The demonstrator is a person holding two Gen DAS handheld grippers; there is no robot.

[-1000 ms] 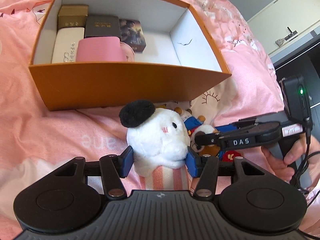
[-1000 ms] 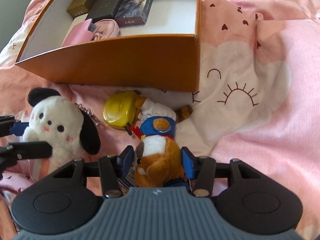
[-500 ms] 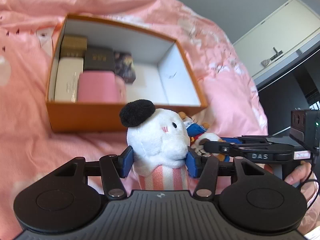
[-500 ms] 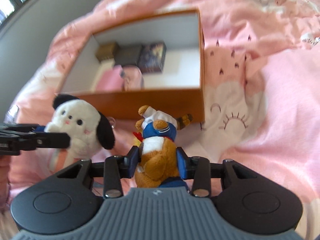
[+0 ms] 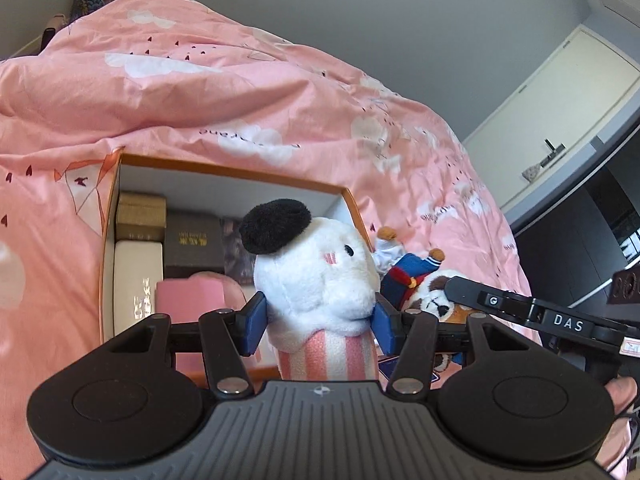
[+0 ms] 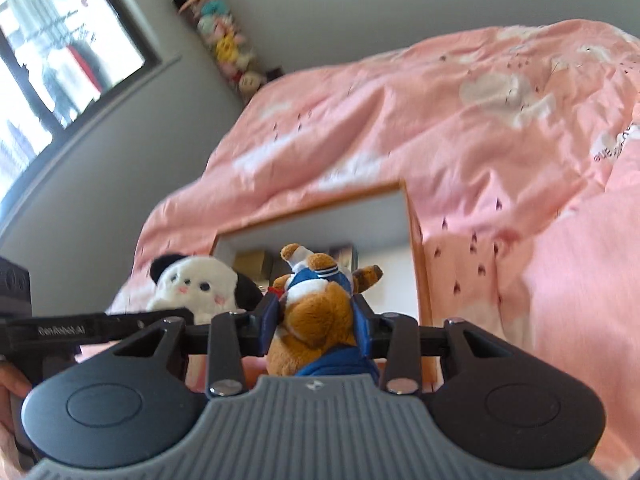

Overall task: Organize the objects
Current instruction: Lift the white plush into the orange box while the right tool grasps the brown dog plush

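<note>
Where right wrist shows window (image 6: 60,64), left shows cupboard (image 5: 560,120)

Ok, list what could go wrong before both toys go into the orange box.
1. The left hand-held gripper and right hand-held gripper carry the white plush dog and brown plush side by side; they could collide over the orange box.
2. The box's left part already holds small boxes, so the dog may land on top.
3. The soft brown plush could slip from the pads.
</note>
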